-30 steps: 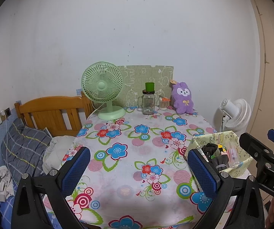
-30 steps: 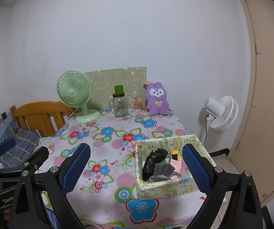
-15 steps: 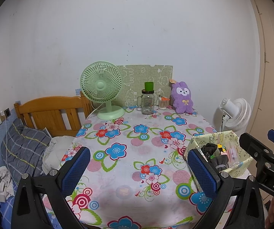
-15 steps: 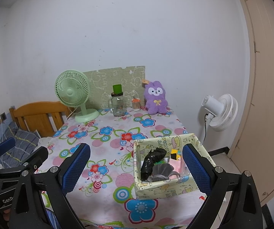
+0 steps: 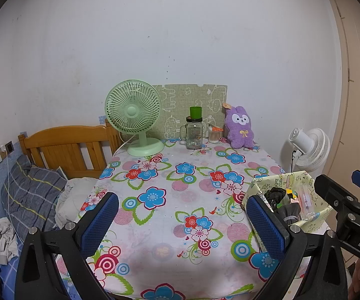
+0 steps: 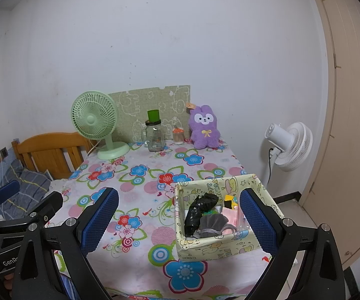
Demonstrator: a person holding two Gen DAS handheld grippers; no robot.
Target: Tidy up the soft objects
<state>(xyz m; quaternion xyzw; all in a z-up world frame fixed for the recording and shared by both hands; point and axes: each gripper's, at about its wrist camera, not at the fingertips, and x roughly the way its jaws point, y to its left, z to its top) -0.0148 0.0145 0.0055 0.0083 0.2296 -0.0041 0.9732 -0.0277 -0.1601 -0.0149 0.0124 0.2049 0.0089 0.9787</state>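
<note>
A yellow-green patterned box [image 6: 220,247] sits at the table's front right; it also shows in the left wrist view [image 5: 317,207]. Inside lie a black bag [image 6: 200,211], a grey pouch [image 6: 212,222] and small colourful items. A purple plush bunny [image 6: 205,127] stands at the table's far end, also in the left wrist view [image 5: 240,131]. My left gripper [image 5: 180,220] is open and empty above the table's front edge. My right gripper [image 6: 178,218] is open and empty, its right finger beside the box.
On the flowered tablecloth [image 5: 180,175] stand a green desk fan [image 5: 137,122], a glass jar with green lid [image 5: 194,132] and a small cup [image 5: 215,136]. A white floor fan [image 6: 290,147] stands right, a wooden bed [image 5: 64,147] left, a door [image 6: 350,100] far right.
Both grippers have drifted back very slightly; the scene looks marginally farther away. Nothing on the table has moved.
</note>
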